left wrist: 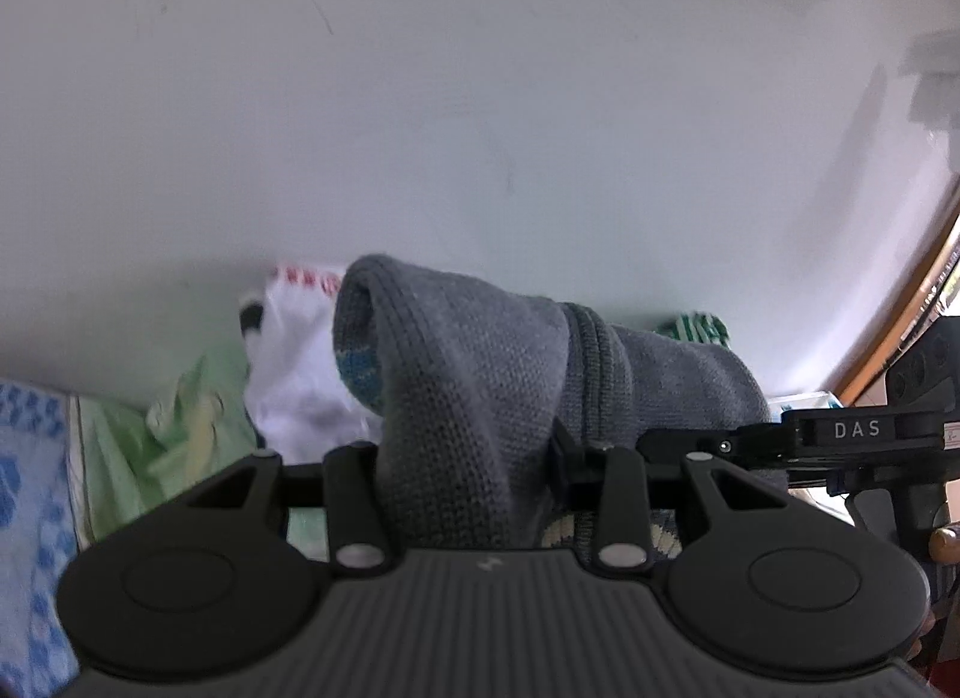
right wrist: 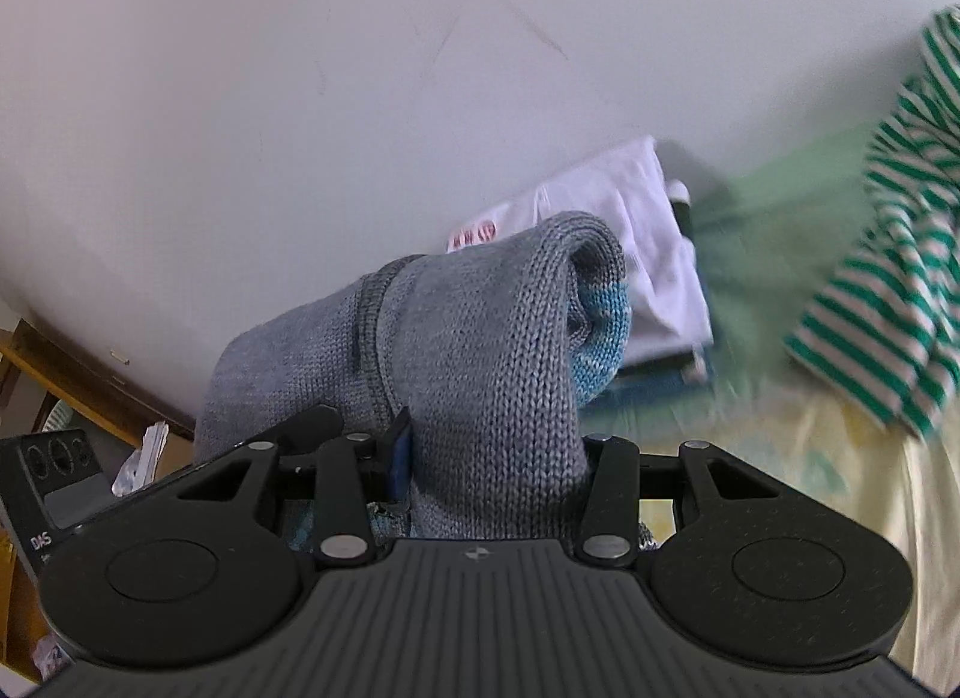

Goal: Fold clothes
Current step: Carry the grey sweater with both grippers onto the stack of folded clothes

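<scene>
- "DAS" in pale capitals on the black body of the right gripper [left wrist: 858, 429], seen from the left wrist view at the right edge; letters clear, spaced wide.
- "DAS" again, small and tilted, on the dark body of the left gripper [right wrist: 42, 542], seen from the right wrist view at lower left; a line beneath it is too small to read.
- Red printed marks on the white garment [left wrist: 300, 338], near its top edge; blurred, not legible in either view.
- Small white emblem, centre of each camera-side gripper housing; a symbol, not text.
</scene>
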`<state>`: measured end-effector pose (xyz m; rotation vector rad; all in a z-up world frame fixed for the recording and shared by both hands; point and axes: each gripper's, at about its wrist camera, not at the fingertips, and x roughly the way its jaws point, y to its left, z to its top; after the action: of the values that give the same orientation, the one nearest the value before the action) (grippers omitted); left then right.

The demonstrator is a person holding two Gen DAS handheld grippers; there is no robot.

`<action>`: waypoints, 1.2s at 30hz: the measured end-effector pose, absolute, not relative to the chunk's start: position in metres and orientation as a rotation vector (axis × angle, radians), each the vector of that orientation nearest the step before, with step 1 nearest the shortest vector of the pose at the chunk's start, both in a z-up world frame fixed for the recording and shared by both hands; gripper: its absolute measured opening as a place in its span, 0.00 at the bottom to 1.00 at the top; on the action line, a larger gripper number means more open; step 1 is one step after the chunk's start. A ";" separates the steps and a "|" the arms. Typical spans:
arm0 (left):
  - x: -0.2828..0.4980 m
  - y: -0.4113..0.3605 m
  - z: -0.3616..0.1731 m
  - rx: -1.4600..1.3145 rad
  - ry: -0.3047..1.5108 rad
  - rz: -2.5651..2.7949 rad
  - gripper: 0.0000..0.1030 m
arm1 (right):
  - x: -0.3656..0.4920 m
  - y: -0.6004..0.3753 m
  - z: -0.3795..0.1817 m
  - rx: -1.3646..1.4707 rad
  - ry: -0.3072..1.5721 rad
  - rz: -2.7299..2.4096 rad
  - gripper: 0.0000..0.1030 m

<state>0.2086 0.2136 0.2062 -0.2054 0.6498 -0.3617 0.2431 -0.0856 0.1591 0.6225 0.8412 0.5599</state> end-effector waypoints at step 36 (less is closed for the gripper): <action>0.352 0.204 0.180 -0.131 0.713 -0.228 0.42 | 0.402 -0.047 0.130 0.511 0.872 0.480 0.44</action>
<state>0.3523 0.2038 0.1797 -0.1307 0.7126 -0.2281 0.4023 -0.0470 0.1303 0.5108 0.8723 0.4800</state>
